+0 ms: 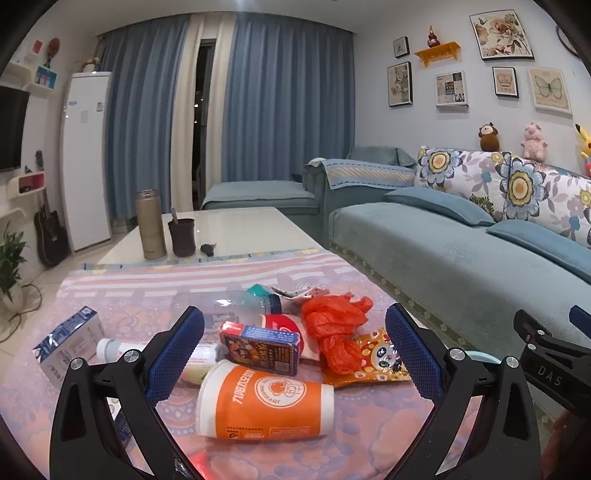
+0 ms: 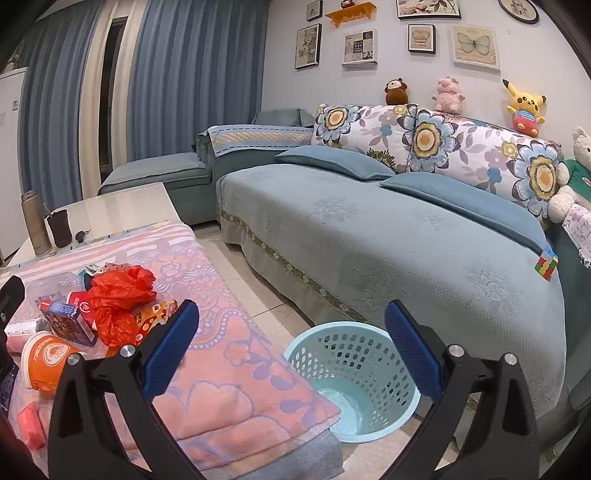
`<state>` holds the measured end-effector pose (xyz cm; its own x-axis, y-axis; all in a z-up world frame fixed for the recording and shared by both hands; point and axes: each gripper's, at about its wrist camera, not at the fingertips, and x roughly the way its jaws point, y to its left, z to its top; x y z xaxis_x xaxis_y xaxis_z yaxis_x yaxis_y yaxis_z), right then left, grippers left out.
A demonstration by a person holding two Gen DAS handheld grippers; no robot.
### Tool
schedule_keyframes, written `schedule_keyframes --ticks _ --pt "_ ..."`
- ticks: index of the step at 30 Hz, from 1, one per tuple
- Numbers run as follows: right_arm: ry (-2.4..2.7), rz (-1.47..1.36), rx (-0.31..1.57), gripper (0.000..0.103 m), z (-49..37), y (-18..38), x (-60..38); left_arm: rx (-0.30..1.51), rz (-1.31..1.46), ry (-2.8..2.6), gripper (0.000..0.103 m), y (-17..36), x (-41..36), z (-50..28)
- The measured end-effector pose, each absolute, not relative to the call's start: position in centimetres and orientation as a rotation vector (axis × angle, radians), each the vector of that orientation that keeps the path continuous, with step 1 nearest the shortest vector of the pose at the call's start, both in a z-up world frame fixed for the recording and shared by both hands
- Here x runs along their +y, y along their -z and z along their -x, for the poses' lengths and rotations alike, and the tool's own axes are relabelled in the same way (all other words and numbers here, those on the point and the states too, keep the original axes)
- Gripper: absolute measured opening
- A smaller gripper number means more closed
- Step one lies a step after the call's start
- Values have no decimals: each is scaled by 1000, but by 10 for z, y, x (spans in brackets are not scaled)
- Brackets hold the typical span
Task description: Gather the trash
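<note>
Floor (image 2: pixel 258 295) gap beside blanket (image 2: pixel 236 369) edge holds basket (image 2: pixel 354 373).

Home living room, blue sofa (image 2: pixel 369 229), curtains (image 1: pixel 288 99), framed pictures (image 1: pixel 501 34), probably a fridge (image 1: pixel 86 158)

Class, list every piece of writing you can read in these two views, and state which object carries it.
"DAS": on the black body of the right hand-held gripper.
"JOYDONG": on the round logo of the orange paper cup, seen upside down.
Too small or blurred to read: the blue card box, the milk carton, the panda snack packet, the framed prints on the wall.
</note>
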<state>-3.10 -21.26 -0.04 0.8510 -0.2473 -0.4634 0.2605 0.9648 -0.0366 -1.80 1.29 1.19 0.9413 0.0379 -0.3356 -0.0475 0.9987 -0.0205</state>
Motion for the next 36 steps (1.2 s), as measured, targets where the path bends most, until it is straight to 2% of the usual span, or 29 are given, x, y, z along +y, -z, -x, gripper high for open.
schedule_keyframes --ticks 36 --pt "239 19 455 95 35 -2 -199 324 39 -51 95 -15 19 21"
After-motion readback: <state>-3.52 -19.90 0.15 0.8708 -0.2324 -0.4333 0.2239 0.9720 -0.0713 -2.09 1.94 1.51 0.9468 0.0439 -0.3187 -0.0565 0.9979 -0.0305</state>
